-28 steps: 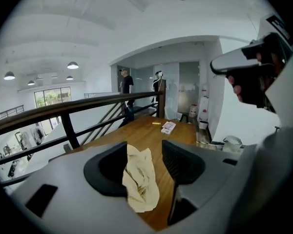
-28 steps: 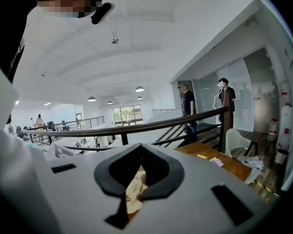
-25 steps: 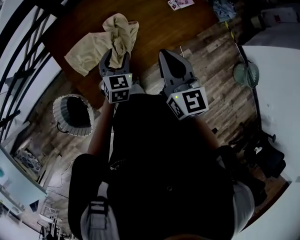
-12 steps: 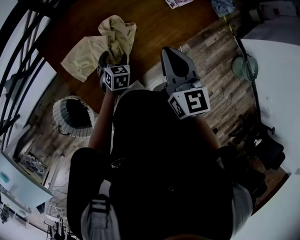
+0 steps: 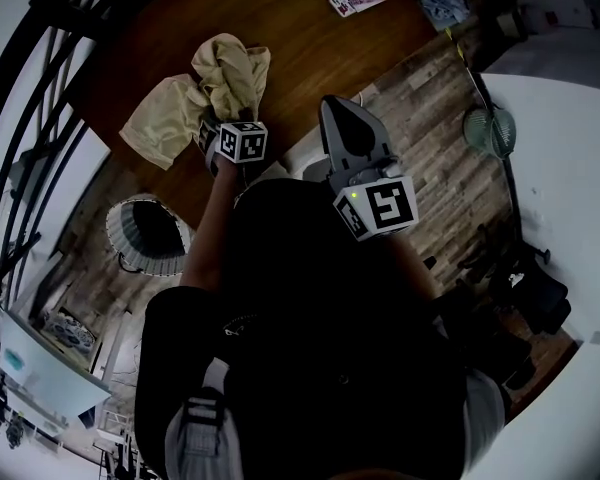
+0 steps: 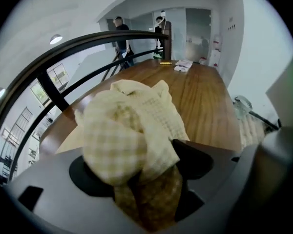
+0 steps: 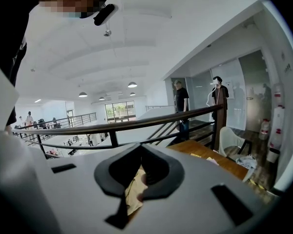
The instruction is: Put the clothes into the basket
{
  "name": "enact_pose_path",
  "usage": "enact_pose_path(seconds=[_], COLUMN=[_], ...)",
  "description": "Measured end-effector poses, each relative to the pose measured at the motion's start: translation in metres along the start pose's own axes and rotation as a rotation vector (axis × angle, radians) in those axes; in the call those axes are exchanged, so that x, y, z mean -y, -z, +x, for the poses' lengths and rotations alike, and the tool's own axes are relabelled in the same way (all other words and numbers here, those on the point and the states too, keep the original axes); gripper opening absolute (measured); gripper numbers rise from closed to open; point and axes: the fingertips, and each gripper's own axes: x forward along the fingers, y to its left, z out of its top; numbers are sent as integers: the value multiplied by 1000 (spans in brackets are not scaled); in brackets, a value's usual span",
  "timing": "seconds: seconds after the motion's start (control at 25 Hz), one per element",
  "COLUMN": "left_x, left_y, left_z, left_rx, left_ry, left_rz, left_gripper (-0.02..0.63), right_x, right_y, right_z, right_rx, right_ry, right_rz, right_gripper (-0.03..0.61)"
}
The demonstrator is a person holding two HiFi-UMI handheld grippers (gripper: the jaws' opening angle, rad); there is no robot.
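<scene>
Cloth (image 5: 205, 88), beige and crumpled, is seen lying on the table (image 5: 310, 38), outside the basket (image 5: 130, 253), which is set on the floor beside the table. The basket's inside is too dark to be made out. The left gripper (image 5: 215, 128) is pushed down into the cloth. Its jaws have just been opening and are spread wide, with a bunched fold between them but not pinched. Its tips are hidden by fabric in the head view. The right gripper (image 5: 335, 108) is held apart from the cloth, its jaws pressed together on nothing. Only a sliver of cloth is seen through them.
</scene>
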Motion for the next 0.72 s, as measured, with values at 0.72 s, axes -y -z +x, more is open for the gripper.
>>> enact_pose_path(seconds=[0.72], left_x=[-29], left_y=[4], left_z=[-9], left_rx=[70], left_ry=[-56], left_rz=[88], left_gripper=[167], right_x=[16], right_y=[11], right_z=[-7], right_rx=[2], right_ry=[88], right_rz=[44], right_gripper=[11])
